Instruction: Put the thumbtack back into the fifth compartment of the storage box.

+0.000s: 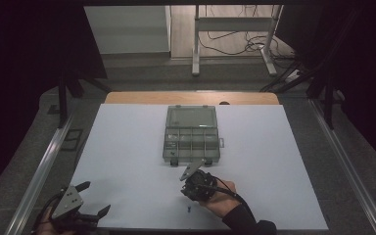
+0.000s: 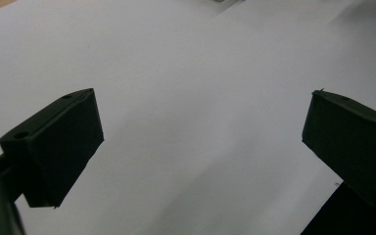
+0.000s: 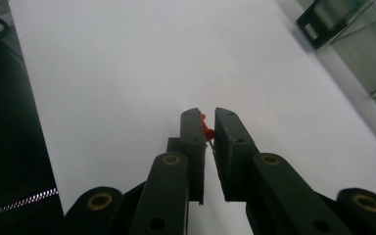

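My right gripper has its fingers pinched on a red pin above the counter. Left gripper rests with fingers wide, nothing between them. Box sits open.

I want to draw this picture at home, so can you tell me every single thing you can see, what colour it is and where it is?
Compartment box: one, clear grey, lid open, middle of the white sheet.
Red pushpin: one, pinched between the right gripper's jaws.
Small blue thing: one, on the sheet near its front edge; too small to name.
White sheet: one, covering the tabletop.
Table: one, a wooden strip at the sheet's far edge.
White frame legs: two, on the floor behind the table, with dark cables.
Left gripper: black, jaws wide apart, front left corner.
Right gripper: black, shut on the pushpin, just in front of the box.
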The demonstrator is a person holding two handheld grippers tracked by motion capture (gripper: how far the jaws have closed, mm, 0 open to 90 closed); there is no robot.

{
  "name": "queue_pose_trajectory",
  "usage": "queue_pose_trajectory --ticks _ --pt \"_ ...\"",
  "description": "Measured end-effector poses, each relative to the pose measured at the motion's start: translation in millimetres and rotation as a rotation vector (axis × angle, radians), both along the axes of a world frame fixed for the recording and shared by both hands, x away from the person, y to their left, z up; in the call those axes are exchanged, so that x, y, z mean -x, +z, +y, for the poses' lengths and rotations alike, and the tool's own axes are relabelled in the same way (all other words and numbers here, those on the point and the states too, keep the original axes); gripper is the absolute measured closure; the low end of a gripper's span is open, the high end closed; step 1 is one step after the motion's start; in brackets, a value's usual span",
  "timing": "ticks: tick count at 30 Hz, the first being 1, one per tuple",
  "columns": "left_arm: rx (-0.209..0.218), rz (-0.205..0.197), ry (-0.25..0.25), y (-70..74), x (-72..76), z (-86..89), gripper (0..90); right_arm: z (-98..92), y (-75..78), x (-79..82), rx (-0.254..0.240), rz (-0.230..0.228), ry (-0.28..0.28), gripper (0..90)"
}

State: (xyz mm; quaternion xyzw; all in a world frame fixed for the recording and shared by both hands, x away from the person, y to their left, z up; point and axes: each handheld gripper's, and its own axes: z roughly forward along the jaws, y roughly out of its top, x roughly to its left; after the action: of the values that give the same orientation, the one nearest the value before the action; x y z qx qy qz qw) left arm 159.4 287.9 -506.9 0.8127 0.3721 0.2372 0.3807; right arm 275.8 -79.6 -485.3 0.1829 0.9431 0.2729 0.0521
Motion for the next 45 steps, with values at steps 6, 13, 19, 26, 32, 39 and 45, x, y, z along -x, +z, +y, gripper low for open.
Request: queue_pose_trajectory --ticks 6,13,19,26,32,39,45 --pt "0.003 0.004 0.001 0.0 -0.5 0.5 2.0 0.2 4.8 -6.9 -0.023 -0.013 -0.019 82.8" --pt "-0.001 0.007 0.001 -0.2 -0.8 0.0 2.1 1.9 7.1 -15.2 -0.042 -0.018 -0.032 82.8" --pt "0.001 0.011 0.004 -0.4 -1.5 0.2 2.3 6.5 10.0 -24.8 -0.056 -0.02 -0.039 82.8" --pt "0.005 0.014 0.005 -0.4 -1.8 0.6 2.4 10.4 14.0 -38.5 -0.08 -0.019 -0.058 82.8" --pt "0.006 0.014 0.004 -0.5 -1.8 0.6 2.4 14.4 18.2 -49.6 -0.093 -0.027 -0.077 82.8" --pt "0.01 0.013 0.001 -0.4 -1.7 1.3 2.4 19.2 22.3 -58.6 -0.107 -0.042 -0.089 82.8" --pt "0.006 0.013 -0.002 -0.4 -1.6 1.0 2.4 24.2 22.5 -68.6 -0.116 -0.05 -0.102 82.8"
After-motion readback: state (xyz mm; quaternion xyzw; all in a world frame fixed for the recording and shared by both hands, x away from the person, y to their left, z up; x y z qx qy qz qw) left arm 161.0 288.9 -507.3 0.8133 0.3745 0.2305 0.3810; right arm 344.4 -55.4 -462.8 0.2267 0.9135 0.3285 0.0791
